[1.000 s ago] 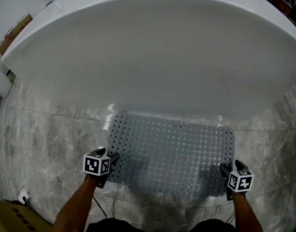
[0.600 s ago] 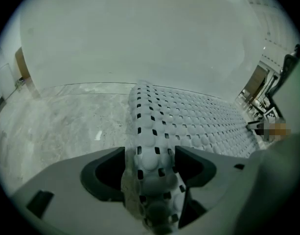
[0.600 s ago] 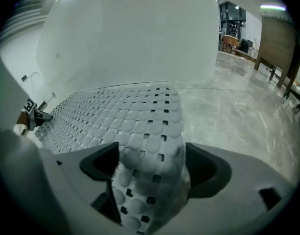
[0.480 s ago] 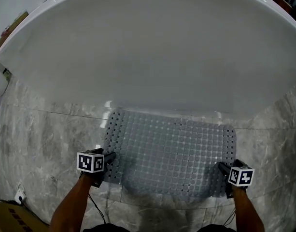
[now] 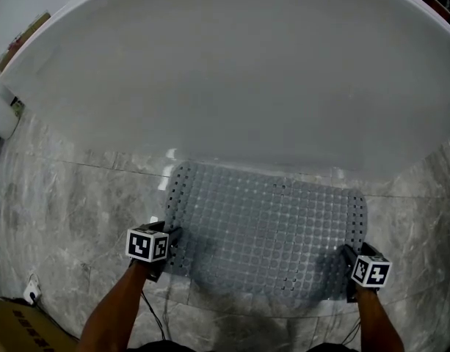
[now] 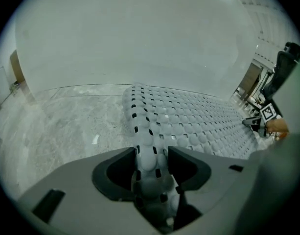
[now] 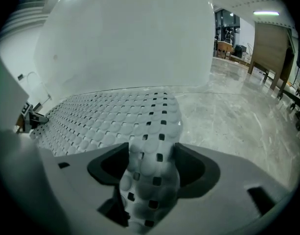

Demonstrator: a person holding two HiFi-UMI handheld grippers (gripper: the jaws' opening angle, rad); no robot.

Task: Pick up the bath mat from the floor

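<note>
1. The bath mat (image 5: 265, 229), grey, studded and perforated, lies flat on the floor directly in front of the bathtub (image 5: 232, 72). Its far long edge runs along the tub base.
2. The left gripper (image 6: 152, 161) is at the mat's near left corner. Its jaws have just been closing, and the corner is now folded up and pinched between both pads.
3. The right gripper (image 7: 150, 164) is at the near right corner. Its jaws have also just been closing, and they clamp a bunched fold of the mat in the same way.
4. Judgement: gripping the two corners of one long edge spreads the load. The limp sheet should then hang evenly instead of folding over on itself.
5. Judgement: both grippers angle steeply downward so that the lower jaw can get beneath the thin edge.
6. Judgement: the underside may cling to the smooth floor, so peeling from the near edge is likely to release it gradually.
7. The floor (image 5: 70, 218) is polished grey veined stone tile with visible joints.
8. The right gripper view shows an open room beyond, with a wooden panel (image 7: 269, 48) and ceiling lights.
</note>
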